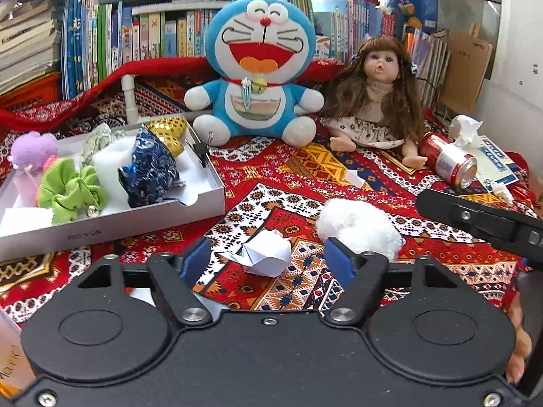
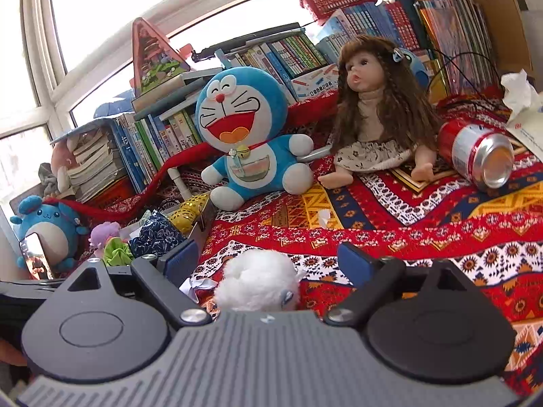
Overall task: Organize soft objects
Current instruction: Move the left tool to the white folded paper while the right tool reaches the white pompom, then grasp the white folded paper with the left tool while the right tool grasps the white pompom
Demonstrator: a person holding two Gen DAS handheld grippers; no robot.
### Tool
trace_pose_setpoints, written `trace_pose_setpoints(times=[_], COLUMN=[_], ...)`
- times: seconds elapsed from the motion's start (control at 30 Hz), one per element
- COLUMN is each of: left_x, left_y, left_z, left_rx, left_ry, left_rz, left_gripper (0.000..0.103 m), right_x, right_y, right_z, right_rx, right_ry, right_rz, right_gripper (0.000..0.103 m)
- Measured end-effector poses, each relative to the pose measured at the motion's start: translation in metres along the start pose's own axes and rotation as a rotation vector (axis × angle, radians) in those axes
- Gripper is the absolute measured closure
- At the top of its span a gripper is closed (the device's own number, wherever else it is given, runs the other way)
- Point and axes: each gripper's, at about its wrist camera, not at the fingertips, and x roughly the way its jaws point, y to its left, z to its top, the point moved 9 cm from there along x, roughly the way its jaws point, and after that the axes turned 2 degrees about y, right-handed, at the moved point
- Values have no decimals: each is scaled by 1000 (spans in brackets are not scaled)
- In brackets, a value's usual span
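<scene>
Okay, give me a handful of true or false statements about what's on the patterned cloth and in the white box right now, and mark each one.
1. The white fluffy ball lies between the open fingers of the right gripper. True.
2. The green scrunchie lies on the cloth outside the white box. False: it sits inside the box.
3. The red can stands upright. False: it lies on its side beside the doll.
4. The left gripper is open, with a folded white paper on the cloth between its fingers. True.
5. The blue cat plush lies face down. False: it sits upright, facing the cameras.
</scene>
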Motion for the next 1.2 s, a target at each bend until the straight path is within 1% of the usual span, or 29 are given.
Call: trace_pose_setpoints(times=[0.17,0.3,0.37,0.5,0.6,0.67,0.77,0.93,1.2], left_x=[18,30,33,36,37,36,32,25,17], left_y=[0,4,4,3,4,4,2,3,15], left_z=[-4,-9,-7,-7,-6,-4,-1,3,6], left_rx=[-19,-60,-59,-72,-79,-77,-62,-52,-78], left_ry=[42,77,64,65,58,48,27,6,-12], left_rz=[52,59,68,61,60,57,48,44,54], left_gripper=[38,45,48,50,56,62,66,67,67], right_x=[2,3,3,4,4,5,6,10,16], right_y=[-2,-3,-2,-3,-3,-2,-1,1,7], right_z=[-5,-10,-11,-14,-14,-15,-16,-20,-25], right_rx=[8,23,25,29,29,28,23,1,-26], right_ry=[11,18,22,31,33,35,39,51,77], right_rz=[4,14,16,17,17,17,18,0,1], right_gripper=[10,10,10,10,10,10,10,10,10])
